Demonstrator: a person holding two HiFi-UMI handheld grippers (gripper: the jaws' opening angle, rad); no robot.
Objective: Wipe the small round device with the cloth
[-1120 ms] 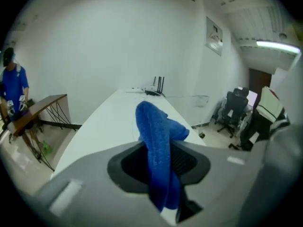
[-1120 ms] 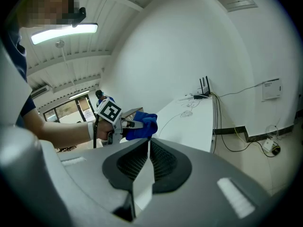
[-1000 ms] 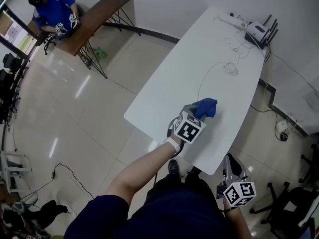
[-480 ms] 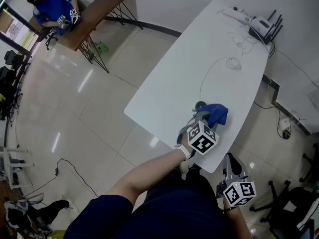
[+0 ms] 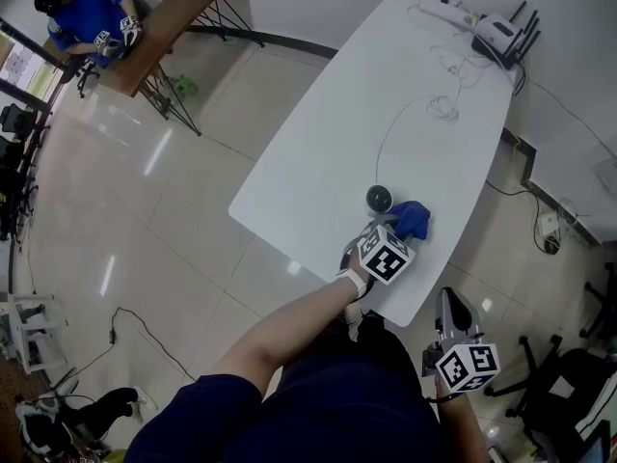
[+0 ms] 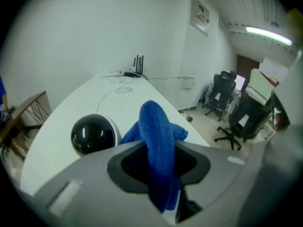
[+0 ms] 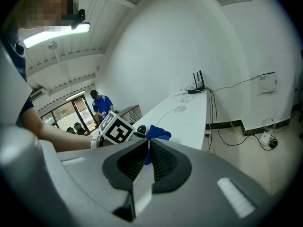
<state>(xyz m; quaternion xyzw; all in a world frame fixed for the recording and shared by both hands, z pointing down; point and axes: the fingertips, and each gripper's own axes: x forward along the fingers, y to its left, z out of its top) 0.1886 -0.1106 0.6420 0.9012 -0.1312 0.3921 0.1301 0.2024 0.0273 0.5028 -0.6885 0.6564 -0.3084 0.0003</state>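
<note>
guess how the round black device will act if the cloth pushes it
The device looks small and light, so it may slide on the smooth white table. Its glossy dome is probably slippery. The cable running to it might tug it back.

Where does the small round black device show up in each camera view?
Head view: device on the white table, centre, just left of the blue cloth.
Left gripper view: lower left, left of the cloth.
Right gripper view: tiny, centre, just left of the cloth.
Shared landmark: the blue cloth.
</note>
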